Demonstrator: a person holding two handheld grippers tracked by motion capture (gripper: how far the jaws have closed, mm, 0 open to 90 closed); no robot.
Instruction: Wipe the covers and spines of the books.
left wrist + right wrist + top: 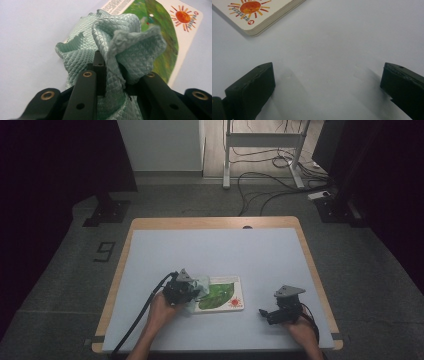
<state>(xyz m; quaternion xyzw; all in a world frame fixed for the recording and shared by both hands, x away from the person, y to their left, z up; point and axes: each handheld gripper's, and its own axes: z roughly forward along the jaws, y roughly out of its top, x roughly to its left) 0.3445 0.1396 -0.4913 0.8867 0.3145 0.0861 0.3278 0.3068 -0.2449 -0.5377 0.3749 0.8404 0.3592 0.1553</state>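
A board book (223, 295) with a green leaf and an orange sun on its white cover lies flat near the table's front middle. My left gripper (192, 295) sits at the book's left end, shut on a crumpled pale green cloth (202, 285) that rests on the cover. In the left gripper view the cloth (120, 47) bunches up between the black jaws, over the book (175, 40). My right gripper (267, 314) rests low to the right of the book, open, with bare table between its jaws. The right gripper view has the book's sun corner (254, 12) at top left.
A light blue mat (215, 255) covers the wooden table (210, 222). A black cable (145, 305) trails from the left gripper off the front edge. Beyond the table are a desk frame (262, 150) and floor cables (260, 185).
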